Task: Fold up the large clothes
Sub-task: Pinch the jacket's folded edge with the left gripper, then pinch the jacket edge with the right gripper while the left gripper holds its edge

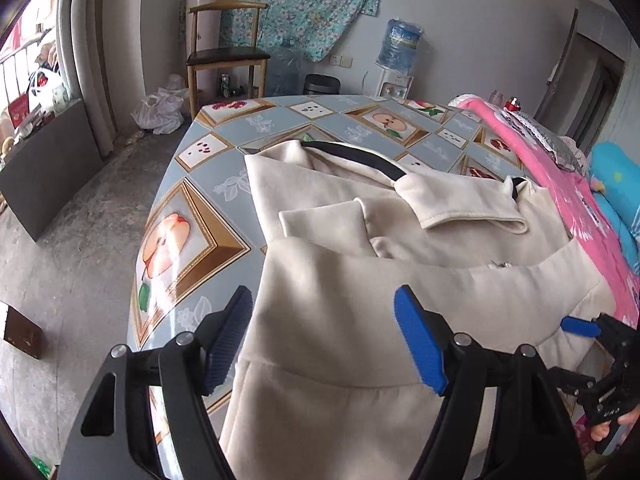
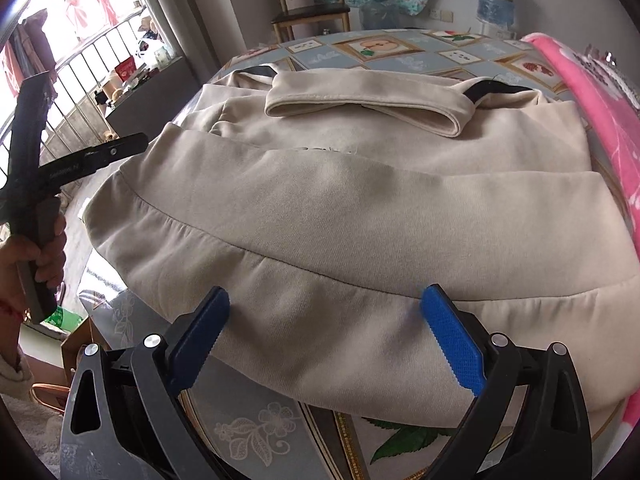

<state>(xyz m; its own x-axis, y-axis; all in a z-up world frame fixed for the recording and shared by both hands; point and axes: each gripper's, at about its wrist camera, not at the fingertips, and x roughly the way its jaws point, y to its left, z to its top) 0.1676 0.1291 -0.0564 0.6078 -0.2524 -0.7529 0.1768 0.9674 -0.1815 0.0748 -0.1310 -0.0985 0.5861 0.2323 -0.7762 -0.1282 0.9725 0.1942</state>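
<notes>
A cream sweatshirt (image 1: 360,272) (image 2: 340,200) with a black neck band (image 1: 360,156) lies partly folded on the table, one sleeve (image 1: 472,212) (image 2: 360,110) laid across its chest. My left gripper (image 1: 324,308) hangs open over the garment's left side, its pads wide apart and gripping nothing. My right gripper (image 2: 326,300) stands open above the hem band at the near edge, also holding nothing. One of its blue fingertips (image 1: 580,326) shows at the right in the left wrist view. A hand (image 2: 36,252) holds the left tool's handle at the left.
The table (image 1: 192,208) (image 2: 248,420) has a fruit-picture cover and drops off on its left side. A pink blanket (image 1: 560,184) (image 2: 592,92) borders the garment on the right. A wooden chair (image 1: 228,56) and a water dispenser (image 1: 400,48) stand behind.
</notes>
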